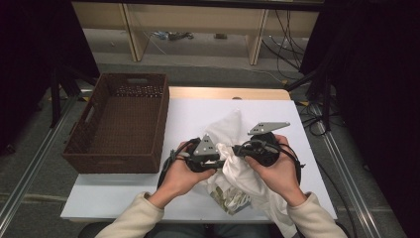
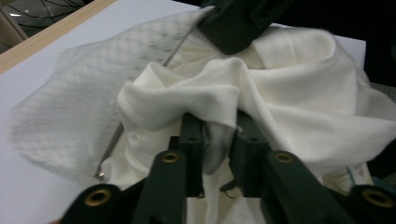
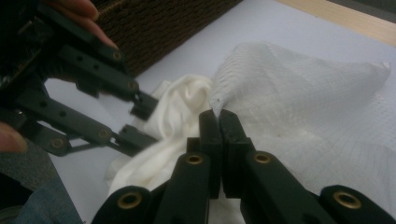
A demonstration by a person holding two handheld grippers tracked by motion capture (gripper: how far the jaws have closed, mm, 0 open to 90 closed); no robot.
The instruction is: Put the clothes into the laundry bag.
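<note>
- Mesh laundry bag [image 3: 299,107] with cream cloth [image 2: 289,93]: soft, limp; we judge edges grip best.
- Right gripper [image 3: 219,116] pinches the mesh edge, jaws closed.
- Left gripper [image 2: 215,135], jaws slightly apart, has cloth between them.

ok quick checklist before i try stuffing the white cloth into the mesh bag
1. Right gripper clamped on the mesh bag edge: ok, jaws shut on it.
2. Left gripper holding the white cloth: cannot tell, a fold sits between jaws that stand slightly apart.
3. Bag mouth open: cannot tell.
4. Bag's zipper undone: cannot tell.
5. Wicker basket off to the side of the work: ok.
6. Cloth fully on the table: not ok, part hangs over the near edge.
</note>
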